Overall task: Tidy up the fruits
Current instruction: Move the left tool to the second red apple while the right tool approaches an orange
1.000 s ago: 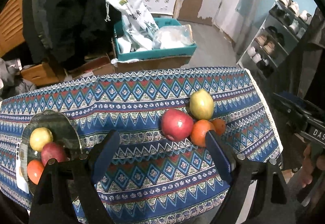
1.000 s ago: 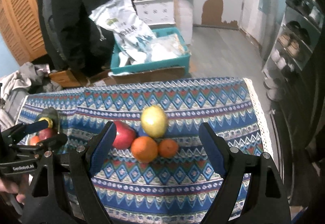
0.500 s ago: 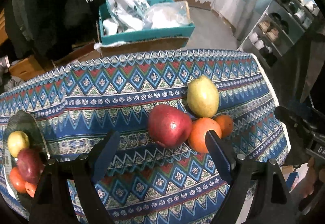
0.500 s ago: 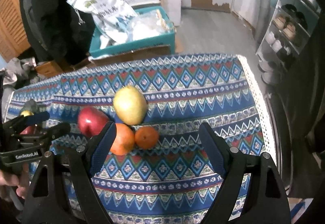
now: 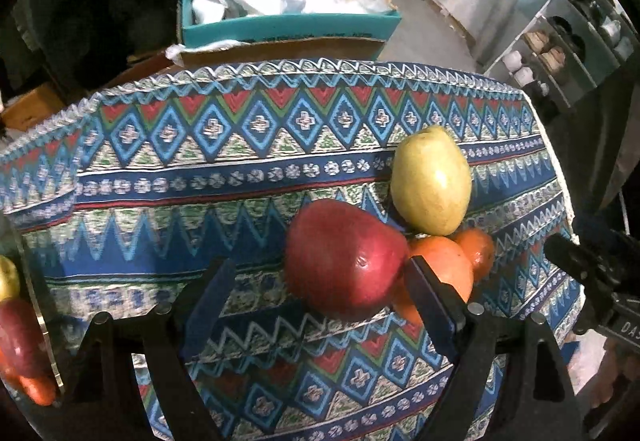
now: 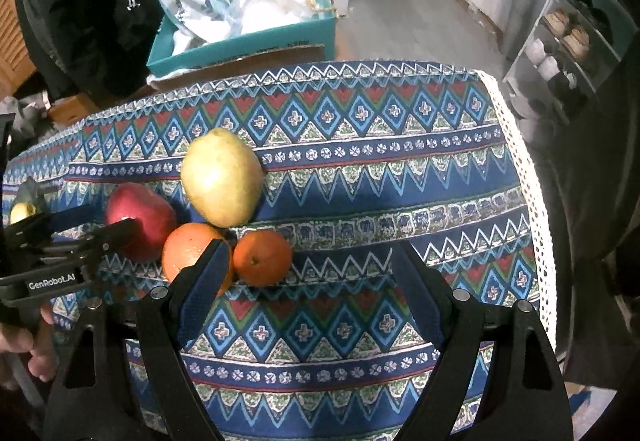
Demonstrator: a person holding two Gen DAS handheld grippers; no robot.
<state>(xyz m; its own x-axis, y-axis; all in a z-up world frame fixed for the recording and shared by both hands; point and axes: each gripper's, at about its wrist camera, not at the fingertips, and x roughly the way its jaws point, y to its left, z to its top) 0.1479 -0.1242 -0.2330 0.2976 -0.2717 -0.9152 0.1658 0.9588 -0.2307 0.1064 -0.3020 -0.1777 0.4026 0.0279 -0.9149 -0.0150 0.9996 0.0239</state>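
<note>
My left gripper (image 5: 316, 281) has its jaws spread wide and empty, and the red apple (image 5: 344, 259) lies just ahead, nearer my right-hand finger, touching the big orange (image 5: 444, 265). My right gripper (image 6: 308, 269), jaws equally wide and empty, faces the small orange (image 6: 262, 257). This cluster, pear (image 6: 220, 177) included, sits toward the table's (image 6: 400, 161) right end; I judge the left nearer the apple.

Plate (image 5: 38, 305) fruit cut by edge
</note>
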